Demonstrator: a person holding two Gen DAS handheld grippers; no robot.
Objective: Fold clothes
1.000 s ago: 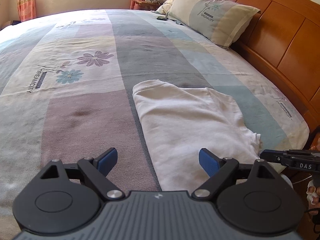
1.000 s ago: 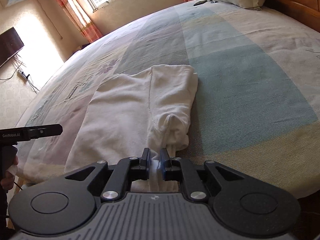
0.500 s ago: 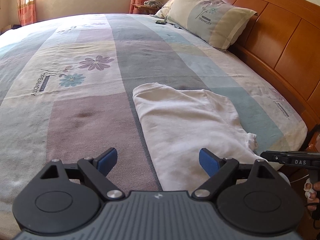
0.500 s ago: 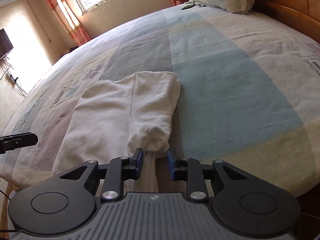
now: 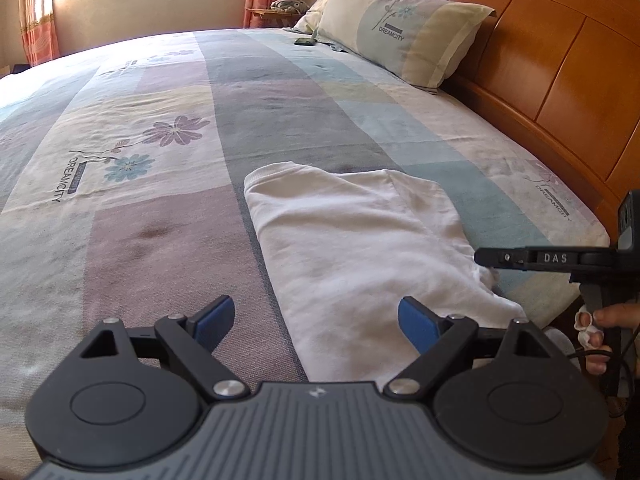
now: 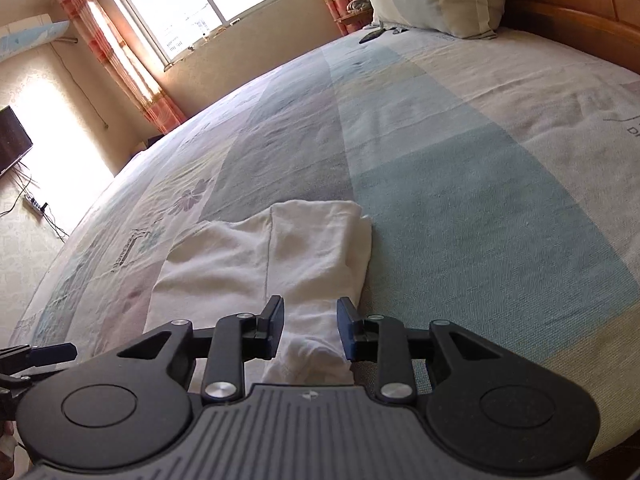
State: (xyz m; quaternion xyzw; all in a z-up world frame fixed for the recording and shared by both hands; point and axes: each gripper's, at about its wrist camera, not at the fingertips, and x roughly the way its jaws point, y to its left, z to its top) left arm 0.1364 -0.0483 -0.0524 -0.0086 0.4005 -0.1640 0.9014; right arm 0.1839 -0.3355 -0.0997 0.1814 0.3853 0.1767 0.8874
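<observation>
A white T-shirt (image 5: 352, 240) lies flat near the front edge of the bed, with its right side folded over onto the body (image 6: 320, 248). My left gripper (image 5: 316, 308) hovers open over the shirt's near left part with nothing between its pads. My right gripper (image 6: 310, 312) is over the near end of the folded strip. Its jaws stand a little apart with the cloth lying between them, and the pads do not press on it. One of its fingers (image 5: 540, 258) shows at the right of the left wrist view, held by a hand (image 5: 600, 332).
The patchwork bed sheet (image 5: 160, 240) spreads wide to the left and beyond the shirt. A pillow (image 5: 400, 28) leans on the wooden headboard (image 5: 560, 60), with a small dark device (image 5: 305, 41) beside it. A window (image 6: 200, 4) and a wall TV (image 6: 10, 140) are far off.
My right gripper, shut on the shirt's near edge a second ago, has parted its jaws and let the cloth drop onto the bed, then shifted a little. The left gripper stayed put.
</observation>
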